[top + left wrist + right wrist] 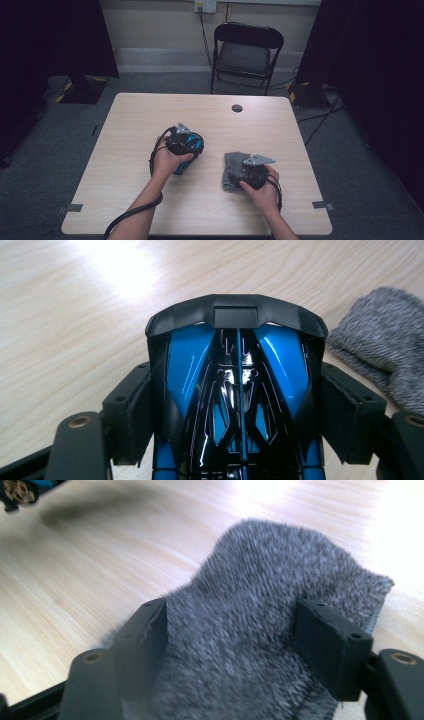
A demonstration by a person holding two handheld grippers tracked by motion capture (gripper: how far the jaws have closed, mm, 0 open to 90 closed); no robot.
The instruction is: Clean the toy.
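A glossy blue and black toy car [235, 370] sits nose-out between the jaws of my left gripper [240, 410], whose pads [132, 412] press on both its sides. From above, that left gripper [184, 149] holds the toy car [196, 145] over the middle of the table. A grey fuzzy cloth [260, 605] bunches up between the jaws of my right gripper [237, 640], both pads [327, 642] against it. In the high view the right gripper [248, 175] rests on the cloth [232, 162], which lies on the table right of centre.
The light wooden table [150, 115] has a round cable hole [237, 108] near its far edge. A black folding chair [247, 50] stands behind the table. The grey cloth [390, 350] lies just to the right of the car in the left gripper view.
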